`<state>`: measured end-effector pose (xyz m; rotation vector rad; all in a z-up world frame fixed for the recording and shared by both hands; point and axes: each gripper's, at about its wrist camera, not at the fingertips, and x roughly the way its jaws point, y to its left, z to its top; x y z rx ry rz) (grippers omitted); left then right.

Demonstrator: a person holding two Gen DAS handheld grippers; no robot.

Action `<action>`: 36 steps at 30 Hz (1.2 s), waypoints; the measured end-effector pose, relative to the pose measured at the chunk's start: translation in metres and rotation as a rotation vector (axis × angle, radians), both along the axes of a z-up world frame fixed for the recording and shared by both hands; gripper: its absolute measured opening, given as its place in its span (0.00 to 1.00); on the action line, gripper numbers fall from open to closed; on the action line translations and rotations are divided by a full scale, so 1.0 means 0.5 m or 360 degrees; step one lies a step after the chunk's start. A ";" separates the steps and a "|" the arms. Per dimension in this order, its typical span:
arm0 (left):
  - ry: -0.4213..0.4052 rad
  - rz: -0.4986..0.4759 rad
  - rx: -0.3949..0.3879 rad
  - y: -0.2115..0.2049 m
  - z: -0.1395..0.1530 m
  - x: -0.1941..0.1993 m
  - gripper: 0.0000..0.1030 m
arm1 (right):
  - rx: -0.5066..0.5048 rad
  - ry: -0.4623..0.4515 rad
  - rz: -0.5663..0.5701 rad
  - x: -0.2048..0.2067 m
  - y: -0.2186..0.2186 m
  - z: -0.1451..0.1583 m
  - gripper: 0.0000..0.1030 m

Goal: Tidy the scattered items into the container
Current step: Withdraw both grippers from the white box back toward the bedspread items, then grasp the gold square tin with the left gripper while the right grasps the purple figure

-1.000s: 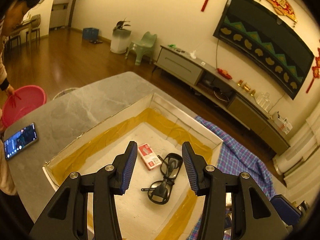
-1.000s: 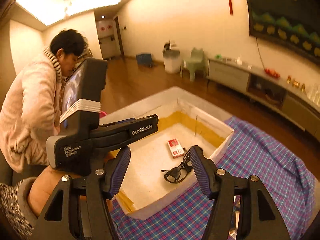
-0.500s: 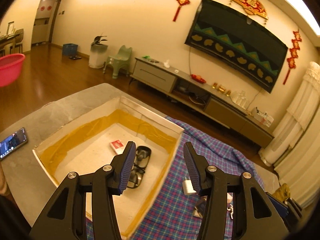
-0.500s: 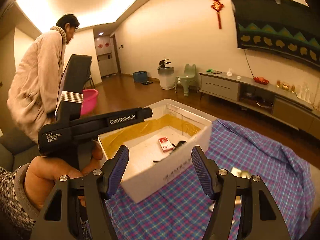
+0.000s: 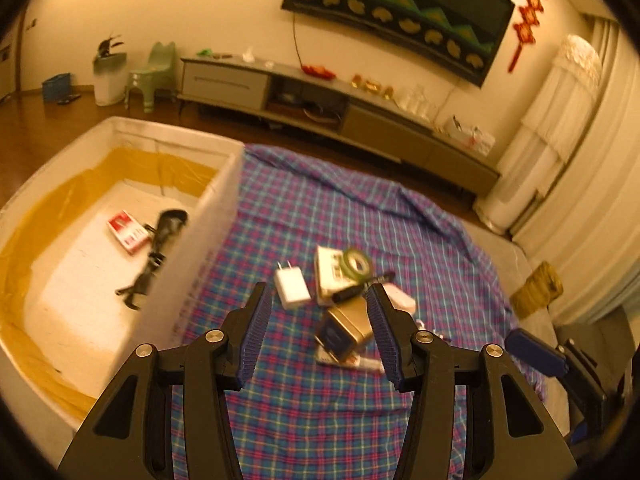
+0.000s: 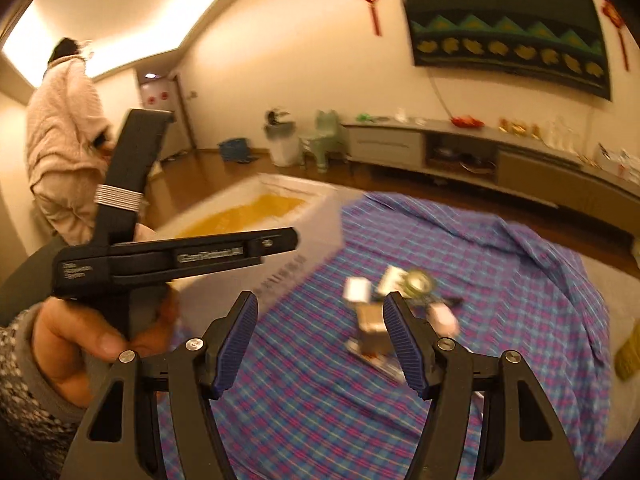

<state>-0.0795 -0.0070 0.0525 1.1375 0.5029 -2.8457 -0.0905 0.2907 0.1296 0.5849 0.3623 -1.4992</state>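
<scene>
A white foam box (image 5: 208,240) with yellow tape inside holds a red-and-white pack (image 5: 128,232) and black glasses (image 5: 156,252). On the plaid cloth (image 5: 304,408) lies a pile: a white charger (image 5: 291,285), a green tape roll (image 5: 357,261), a black pen (image 5: 362,285) and a gold-and-blue box (image 5: 344,332). My left gripper (image 5: 318,338) is open and empty, just short of the pile. My right gripper (image 6: 320,344) is open and empty above the cloth; the pile (image 6: 384,312) is blurred ahead of it, the foam box (image 6: 288,256) to its left.
The left gripper's body (image 6: 160,256) and the hand holding it fill the left of the right wrist view. A person in a pink coat (image 6: 64,140) stands beyond the box. A TV cabinet (image 5: 344,112) runs along the far wall. A blue-tipped tool (image 5: 536,352) lies at the right.
Both grippers have swung right, away from over the foam box and toward the pile on the plaid cloth. Both stay open. The person has turned away.
</scene>
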 end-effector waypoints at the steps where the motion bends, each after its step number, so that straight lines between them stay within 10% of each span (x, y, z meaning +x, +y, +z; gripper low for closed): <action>1: -0.0021 -0.0024 -0.0013 0.014 -0.009 -0.007 0.51 | 0.0033 -0.0005 -0.0035 -0.016 0.000 -0.011 0.64; 19: -0.0223 -0.0208 -0.0126 0.095 -0.157 -0.104 0.60 | 0.0550 -0.0263 -0.0379 -0.195 0.002 -0.177 0.68; 31: -0.0084 -0.0312 -0.0161 0.111 -0.184 -0.153 0.69 | 0.0738 -0.0059 -0.0444 -0.233 -0.044 -0.264 0.76; 36: -0.0097 -0.0349 -0.0104 0.112 -0.188 -0.154 0.69 | 0.0721 -0.0004 -0.0442 -0.235 -0.041 -0.262 0.42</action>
